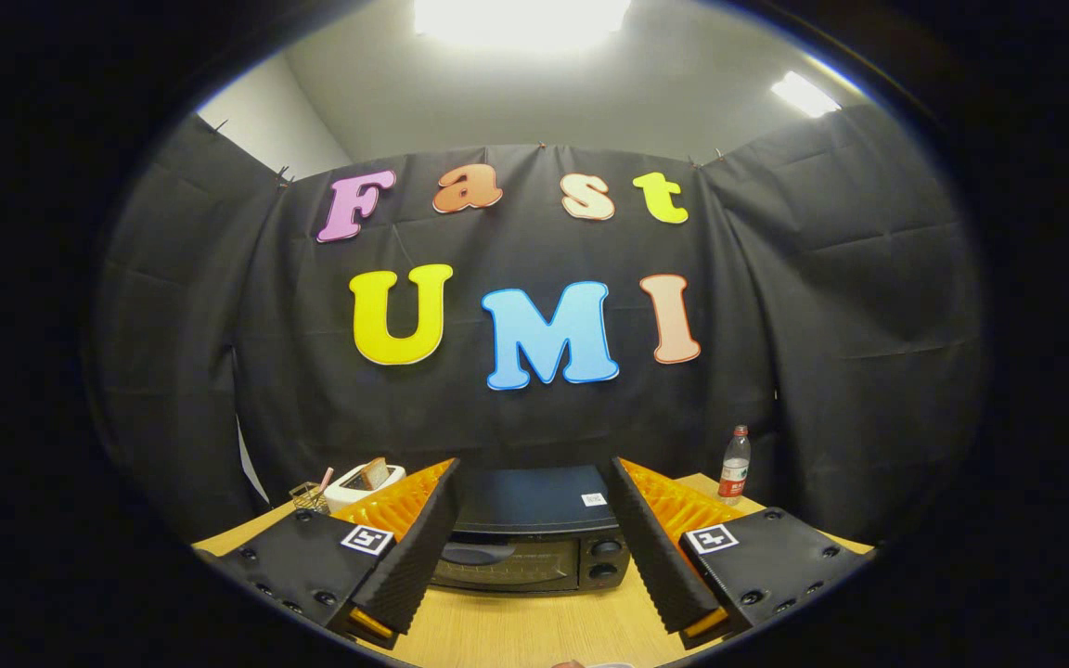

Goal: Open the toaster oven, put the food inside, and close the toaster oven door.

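Gripper view has me looking along my hand-held gripper (534, 547), its two fingers spread wide with nothing between them but air. Framed in that gap, beyond the fingertips, stands the toaster oven (534, 538) on the wooden worktop (516, 635). It faces me with its glass door (507, 561) upright and shut against the body, and two round knobs (603, 558) sit at the door's right side. My fingers are well apart from it and touch nothing.

By my reading, the task has not started. The door is still closed, so opening it is the first step left, and after that come loading the food and shutting the door again.

As for the food, I cannot say for certain which item is meant. Behind my left finger, to the left of the oven, stands a white toaster (363, 482) with what looks like a slice of bread (374, 473) sticking up from its slot, and a small wire basket (309, 497) sits just beside it. That slice may be what goes in, but it is small and partly hidden. A plastic bottle (734, 466) stands beyond my right finger, near the booth wall.

Next, I judge, I must bring the fingers to the door's upper edge to pull it down; I cannot make out a handle from here.
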The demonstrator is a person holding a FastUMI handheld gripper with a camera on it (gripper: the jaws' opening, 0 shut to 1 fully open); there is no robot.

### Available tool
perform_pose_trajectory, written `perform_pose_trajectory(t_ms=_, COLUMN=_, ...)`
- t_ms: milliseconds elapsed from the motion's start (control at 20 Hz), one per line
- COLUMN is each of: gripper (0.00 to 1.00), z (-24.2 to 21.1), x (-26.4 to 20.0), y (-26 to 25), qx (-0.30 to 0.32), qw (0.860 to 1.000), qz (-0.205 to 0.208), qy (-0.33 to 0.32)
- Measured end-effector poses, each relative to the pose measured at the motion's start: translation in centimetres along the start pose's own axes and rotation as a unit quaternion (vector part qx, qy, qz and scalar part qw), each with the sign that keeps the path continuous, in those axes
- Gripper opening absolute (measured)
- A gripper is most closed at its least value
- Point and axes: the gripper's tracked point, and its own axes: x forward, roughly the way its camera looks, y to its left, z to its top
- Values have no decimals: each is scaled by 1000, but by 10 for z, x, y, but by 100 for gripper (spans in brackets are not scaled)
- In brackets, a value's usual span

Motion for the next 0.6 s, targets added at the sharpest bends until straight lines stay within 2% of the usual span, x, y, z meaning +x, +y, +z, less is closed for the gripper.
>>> perform_pose_trajectory(t_ms=600, gripper=98, z=-66, x=67, y=51, qx=-6, qw=998, qz=28, qy=58)
